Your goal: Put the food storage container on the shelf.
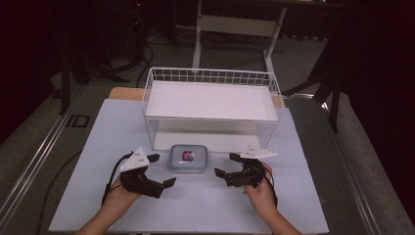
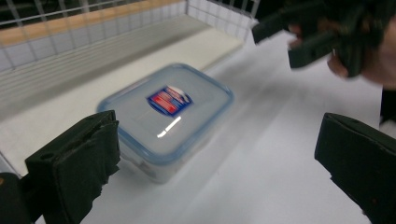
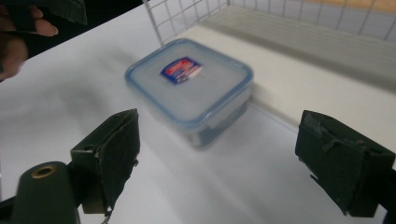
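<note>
Plastic food container (image 1: 189,158) with a blue-rimmed lid sits at centre of the high view on the white table (image 1: 98,147), just before the white wire basket (image 1: 210,105). Left gripper (image 1: 160,170) and right gripper (image 1: 226,164) flank it, both spread wide, nothing held.

Left gripper view: container (image 2: 166,119) at centre-left, apart from its pads (image 2: 77,163).

Right gripper view: container (image 3: 189,88) at upper centre, untouched.
</note>
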